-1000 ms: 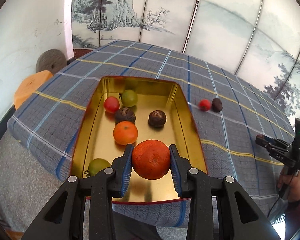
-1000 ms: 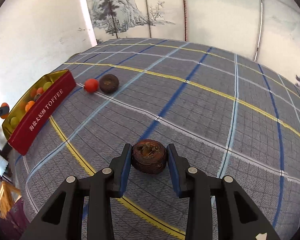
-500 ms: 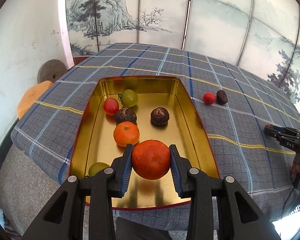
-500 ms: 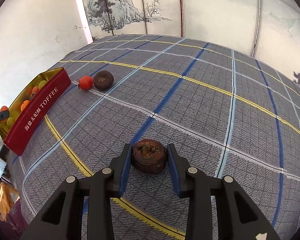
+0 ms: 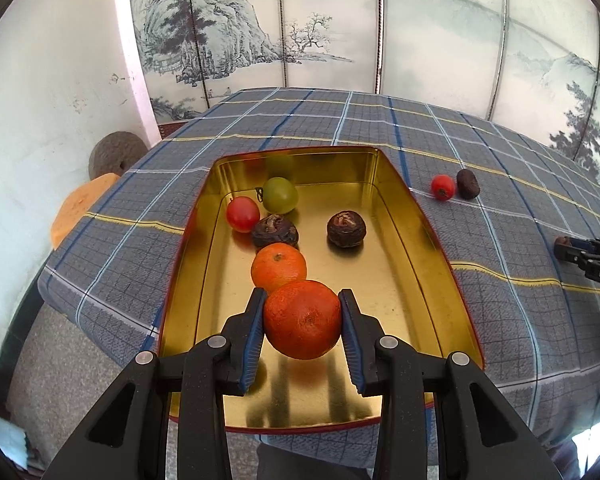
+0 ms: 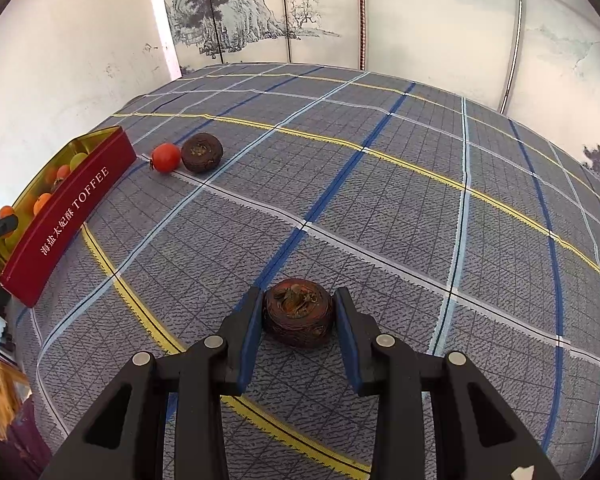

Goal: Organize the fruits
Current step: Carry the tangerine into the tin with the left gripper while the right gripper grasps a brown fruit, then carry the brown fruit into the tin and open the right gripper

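A painted landscape screen (image 5: pixel 340 28) stands behind the plaid-clothed table (image 6: pixel 380 200).

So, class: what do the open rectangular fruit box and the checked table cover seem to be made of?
Open rectangular fruit box: probably tin-plated metal, with a glossy gold inside that mirrors the fruit and a red painted outside. Checked table cover: looks like woven cloth, matt, with visible weave.

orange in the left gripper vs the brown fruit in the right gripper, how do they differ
The orange is bright, round and held over the gold tin; the brown fruit is dark, squat, wrinkled and over the plaid cloth. The orange looks larger. Both sit gripped between blue pads.
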A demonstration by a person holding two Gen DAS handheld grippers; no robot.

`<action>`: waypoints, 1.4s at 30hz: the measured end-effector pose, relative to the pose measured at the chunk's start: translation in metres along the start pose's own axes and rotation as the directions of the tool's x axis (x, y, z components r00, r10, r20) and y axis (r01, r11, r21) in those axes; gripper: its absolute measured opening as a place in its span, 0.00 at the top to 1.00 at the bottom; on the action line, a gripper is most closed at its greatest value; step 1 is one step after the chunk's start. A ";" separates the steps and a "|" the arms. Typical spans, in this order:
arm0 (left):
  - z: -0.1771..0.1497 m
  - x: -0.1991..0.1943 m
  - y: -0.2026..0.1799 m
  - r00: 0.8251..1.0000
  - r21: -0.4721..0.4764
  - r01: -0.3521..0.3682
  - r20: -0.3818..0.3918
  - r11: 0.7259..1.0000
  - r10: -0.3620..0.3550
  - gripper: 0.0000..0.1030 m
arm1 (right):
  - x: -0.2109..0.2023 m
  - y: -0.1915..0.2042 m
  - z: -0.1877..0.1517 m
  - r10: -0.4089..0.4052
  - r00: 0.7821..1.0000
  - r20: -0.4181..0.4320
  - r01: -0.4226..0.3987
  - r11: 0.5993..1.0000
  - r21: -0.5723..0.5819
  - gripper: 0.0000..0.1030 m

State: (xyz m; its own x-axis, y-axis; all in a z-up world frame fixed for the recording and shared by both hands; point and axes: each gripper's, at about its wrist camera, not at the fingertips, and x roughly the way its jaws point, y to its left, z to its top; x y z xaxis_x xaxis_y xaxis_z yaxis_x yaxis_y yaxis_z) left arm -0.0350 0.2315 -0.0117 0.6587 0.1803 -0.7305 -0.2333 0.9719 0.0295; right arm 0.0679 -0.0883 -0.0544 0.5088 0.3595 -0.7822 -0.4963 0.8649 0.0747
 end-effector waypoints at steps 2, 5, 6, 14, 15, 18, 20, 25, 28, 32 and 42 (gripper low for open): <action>0.000 0.001 0.000 1.000 0.005 -0.007 -0.001 1.000 0.007 0.64 | 0.000 0.000 0.000 -0.003 1.000 0.000 0.003 1.000 -0.001 0.68; 0.000 0.003 0.001 1.000 0.006 -0.017 -0.002 1.000 0.017 0.64 | 0.001 0.000 0.000 -0.003 1.000 -0.001 0.003 1.000 -0.001 0.68; 0.000 0.004 0.002 1.000 0.006 -0.016 -0.004 1.000 0.016 0.64 | 0.001 0.000 0.000 -0.003 1.000 -0.001 0.003 1.000 -0.001 0.68; 0.000 0.003 0.002 1.000 0.008 -0.029 -0.010 1.000 0.029 0.57 | 0.000 0.000 -0.001 -0.009 1.000 0.001 0.009 1.000 -0.001 0.68; 0.000 0.001 0.001 0.999 0.010 -0.036 0.000 0.999 0.036 0.54 | 0.000 -0.001 -0.001 -0.011 1.000 0.001 0.011 1.000 0.001 0.68; 0.001 -0.006 0.000 0.999 0.017 -0.044 0.028 0.999 0.044 0.47 | -0.002 -0.001 -0.003 -0.014 1.000 0.007 0.014 1.000 0.010 0.68; 0.002 -0.010 -0.001 0.998 0.021 -0.052 0.041 0.998 0.051 0.45 | -0.004 -0.001 -0.004 -0.016 1.000 0.008 0.016 1.000 0.014 0.68; 0.001 -0.016 -0.003 0.997 0.027 -0.060 0.049 0.998 0.059 0.42 | -0.007 0.003 -0.007 -0.017 1.000 0.009 0.017 1.000 0.016 0.68; -0.001 -0.018 -0.004 0.997 0.029 -0.065 0.051 0.997 0.063 0.41 | -0.010 0.006 -0.008 -0.015 1.000 0.011 0.015 1.000 0.012 0.68; -0.005 -0.021 -0.004 0.996 0.033 -0.081 0.050 0.996 0.079 0.41 | -0.016 0.014 -0.006 -0.008 1.000 0.020 0.008 1.000 0.000 0.68; -0.012 -0.028 0.003 0.990 0.015 -0.128 0.064 0.992 0.127 0.33 | -0.045 0.074 0.019 0.095 0.992 0.085 -0.087 0.991 -0.103 0.68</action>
State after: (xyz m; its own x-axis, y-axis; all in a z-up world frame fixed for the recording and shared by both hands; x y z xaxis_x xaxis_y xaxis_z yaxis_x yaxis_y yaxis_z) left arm -0.0625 0.2273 0.0004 0.6679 0.3117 -0.6759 -0.3051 0.9429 0.1334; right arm 0.0219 -0.0342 -0.0021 0.5173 0.4690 -0.7158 -0.6081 0.7900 0.0782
